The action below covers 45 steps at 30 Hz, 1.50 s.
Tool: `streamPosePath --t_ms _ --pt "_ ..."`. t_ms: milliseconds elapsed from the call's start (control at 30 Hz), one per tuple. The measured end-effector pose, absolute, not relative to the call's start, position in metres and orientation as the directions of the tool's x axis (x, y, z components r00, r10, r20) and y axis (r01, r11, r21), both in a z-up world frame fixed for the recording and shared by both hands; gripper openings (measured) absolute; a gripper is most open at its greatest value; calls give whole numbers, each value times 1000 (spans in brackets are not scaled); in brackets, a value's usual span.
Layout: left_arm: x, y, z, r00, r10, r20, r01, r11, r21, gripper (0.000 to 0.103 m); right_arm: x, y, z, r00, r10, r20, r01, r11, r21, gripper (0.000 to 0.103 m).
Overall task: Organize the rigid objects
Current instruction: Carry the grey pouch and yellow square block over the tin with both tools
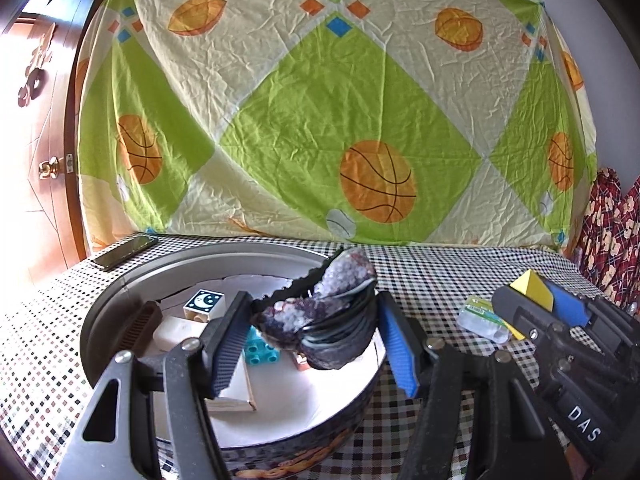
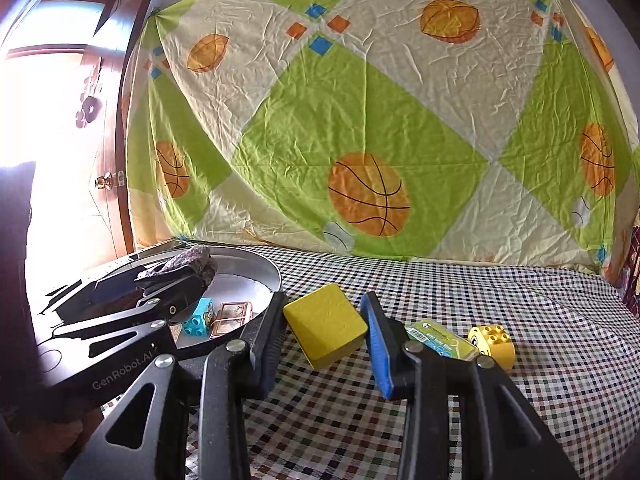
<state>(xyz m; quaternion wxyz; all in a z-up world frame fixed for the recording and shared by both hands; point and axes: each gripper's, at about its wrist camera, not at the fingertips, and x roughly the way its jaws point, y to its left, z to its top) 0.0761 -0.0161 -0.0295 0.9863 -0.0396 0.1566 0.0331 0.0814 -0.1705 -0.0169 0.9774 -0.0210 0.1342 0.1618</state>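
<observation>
Checked tablecloth (image 2: 500,312) over whole table. Bedsheet (image 1: 312,112) w/ basketball print hung as backdrop, green & cream diamonds. Phone (image 1: 124,253) face-up at far left edge. Wooden door (image 1: 44,152) left, brass knob (image 1: 50,168). Red patterned cloth (image 1: 612,236) far right.

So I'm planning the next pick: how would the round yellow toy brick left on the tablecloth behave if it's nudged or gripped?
The yellow brick looks like rigid moulded plastic, so it should stay stiff in a grip. Its front looks rounded, so flat pads might slip round it. Resting on the soft checked cloth, it would probably slide or tip rather than roll far.
</observation>
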Motion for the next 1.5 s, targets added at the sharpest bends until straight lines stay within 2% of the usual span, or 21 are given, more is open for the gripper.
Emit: streamPosePath --t_ms 1500 --pt "71 29 -31 947 74 -313 -114 987 -112 63 85 -127 -18 882 372 -290 -399 916 -39 41"
